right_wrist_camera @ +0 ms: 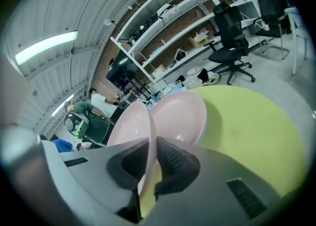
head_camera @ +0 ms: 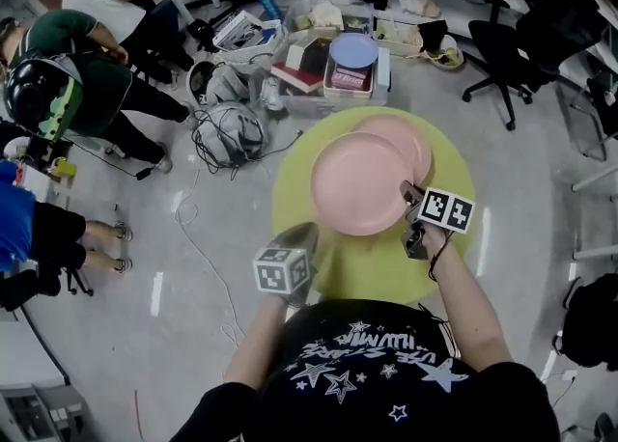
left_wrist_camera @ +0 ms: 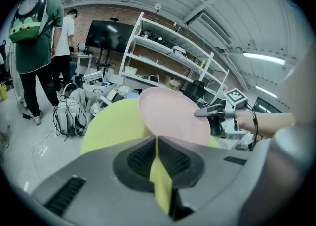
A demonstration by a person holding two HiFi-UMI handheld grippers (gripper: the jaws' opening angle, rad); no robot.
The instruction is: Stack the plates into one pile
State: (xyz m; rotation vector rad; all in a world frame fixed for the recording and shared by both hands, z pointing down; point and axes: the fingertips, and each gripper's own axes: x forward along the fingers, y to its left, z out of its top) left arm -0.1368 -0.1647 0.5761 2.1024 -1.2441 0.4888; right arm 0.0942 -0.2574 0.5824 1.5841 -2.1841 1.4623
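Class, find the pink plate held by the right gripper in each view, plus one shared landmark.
Head view: held plate at centre, overlapping second plate.
Left gripper view: held plate at centre, right gripper on its right rim.
Right gripper view: held plate left of centre, edge-on between the jaws.
Shared landmark: yellow-green round table.

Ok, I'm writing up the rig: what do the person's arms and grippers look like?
Both the left claw and right claw are smooth grey shells with dark ribbed pads. Each carries a white cube with black square markers. A thin black cord loops round the right wrist. The person wears a black short-sleeved T-shirt printed with white stars.
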